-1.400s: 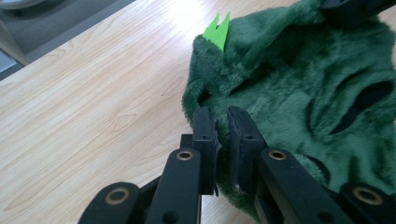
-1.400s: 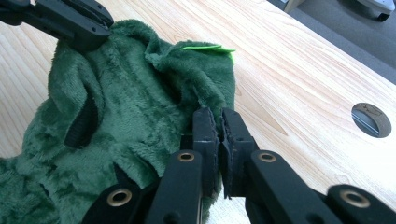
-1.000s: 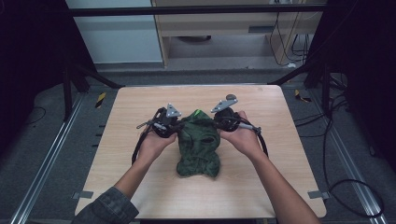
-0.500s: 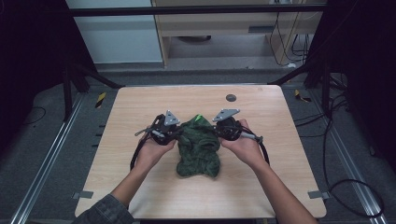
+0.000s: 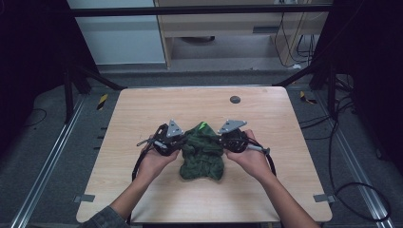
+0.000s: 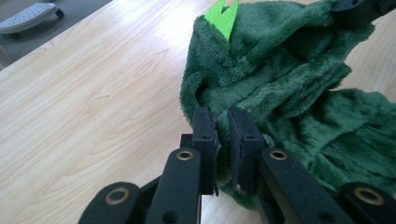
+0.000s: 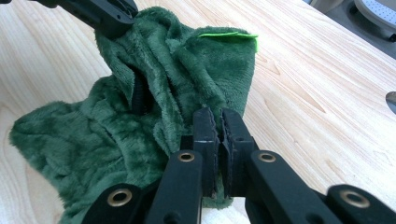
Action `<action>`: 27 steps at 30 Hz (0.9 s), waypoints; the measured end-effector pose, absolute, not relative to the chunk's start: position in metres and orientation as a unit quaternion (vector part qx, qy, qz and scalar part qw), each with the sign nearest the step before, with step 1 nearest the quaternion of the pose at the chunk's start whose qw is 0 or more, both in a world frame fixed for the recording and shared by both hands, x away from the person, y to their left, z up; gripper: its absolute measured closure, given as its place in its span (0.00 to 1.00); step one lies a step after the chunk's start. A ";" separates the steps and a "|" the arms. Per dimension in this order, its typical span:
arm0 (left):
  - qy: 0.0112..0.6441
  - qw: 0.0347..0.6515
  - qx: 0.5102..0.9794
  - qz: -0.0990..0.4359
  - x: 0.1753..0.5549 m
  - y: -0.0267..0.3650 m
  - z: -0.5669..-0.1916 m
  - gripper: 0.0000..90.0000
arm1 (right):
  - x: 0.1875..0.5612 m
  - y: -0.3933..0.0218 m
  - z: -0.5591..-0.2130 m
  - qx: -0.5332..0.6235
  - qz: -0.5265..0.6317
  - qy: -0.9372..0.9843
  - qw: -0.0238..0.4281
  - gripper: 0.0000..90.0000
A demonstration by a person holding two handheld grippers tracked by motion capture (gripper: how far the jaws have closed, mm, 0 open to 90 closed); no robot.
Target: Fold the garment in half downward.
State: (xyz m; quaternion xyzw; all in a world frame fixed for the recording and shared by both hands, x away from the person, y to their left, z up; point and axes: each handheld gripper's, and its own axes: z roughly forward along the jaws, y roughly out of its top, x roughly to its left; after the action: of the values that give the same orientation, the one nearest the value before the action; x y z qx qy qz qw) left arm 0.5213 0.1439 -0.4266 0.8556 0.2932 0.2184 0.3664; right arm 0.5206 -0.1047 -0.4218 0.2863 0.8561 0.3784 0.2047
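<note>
High view: 2 grippers pinch the green plush garment [image 5: 203, 154] at mid-table [image 5: 142, 109], left gripper [image 5: 177, 142] and right gripper [image 5: 223, 141] clenched on opposite edges, likely to spread it flat. Lime tag [image 5: 203, 126] on far edge.

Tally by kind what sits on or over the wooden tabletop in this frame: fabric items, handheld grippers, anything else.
Dark green plush fabric item with a bright green tag: 1
Black handheld grippers, left gripper and right gripper, each clamped on the fabric: 2
Small dark round disc near the table's far edge: 1
Total: 4
</note>
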 end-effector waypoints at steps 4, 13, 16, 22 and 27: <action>0.290 0.372 0.856 0.213 0.514 0.144 -0.429 0.91 | 0.513 -0.106 -0.424 0.285 0.380 0.856 0.204 0.96; 0.283 0.376 0.858 0.205 0.501 0.145 -0.435 0.91 | 0.499 -0.108 -0.429 0.276 0.387 0.856 0.202 0.96; 0.281 0.375 0.860 0.203 0.496 0.146 -0.439 0.91 | 0.494 -0.108 -0.432 0.273 0.382 0.859 0.206 0.95; 0.276 0.380 0.861 0.195 0.488 0.145 -0.441 0.91 | 0.487 -0.109 -0.435 0.270 0.382 0.860 0.204 0.95; 0.275 0.385 0.859 0.196 0.486 0.145 -0.438 0.91 | 0.484 -0.110 -0.435 0.267 0.385 0.860 0.204 0.95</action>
State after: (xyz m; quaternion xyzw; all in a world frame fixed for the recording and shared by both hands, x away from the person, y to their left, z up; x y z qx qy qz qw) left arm 0.4855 0.1455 -0.4385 0.8592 0.2748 0.1959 0.3846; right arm 0.4838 -0.1100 -0.4348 0.2670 0.8597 0.3846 0.2043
